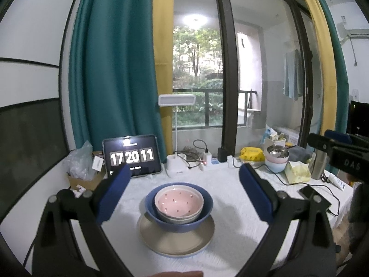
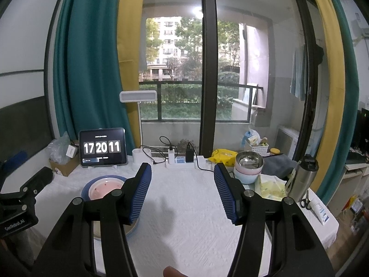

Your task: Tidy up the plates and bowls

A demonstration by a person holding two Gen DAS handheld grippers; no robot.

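A tablet (image 2: pixel 103 147) showing 17 20 11 is standing at the table's (image 2: pixel 184 207) far left edge, a desk lamp (image 2: pixel 138 97) rising beside it.

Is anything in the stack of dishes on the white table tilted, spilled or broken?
Nothing stands out. The pink dotted bowl sits level inside the dark blue bowl, which rests on the beige round plate. No spill or chip shows.

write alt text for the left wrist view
A pink bowl nests in a blue bowl on a beige plate, centred on a white table between the open left claw. A tablet clock stands behind.
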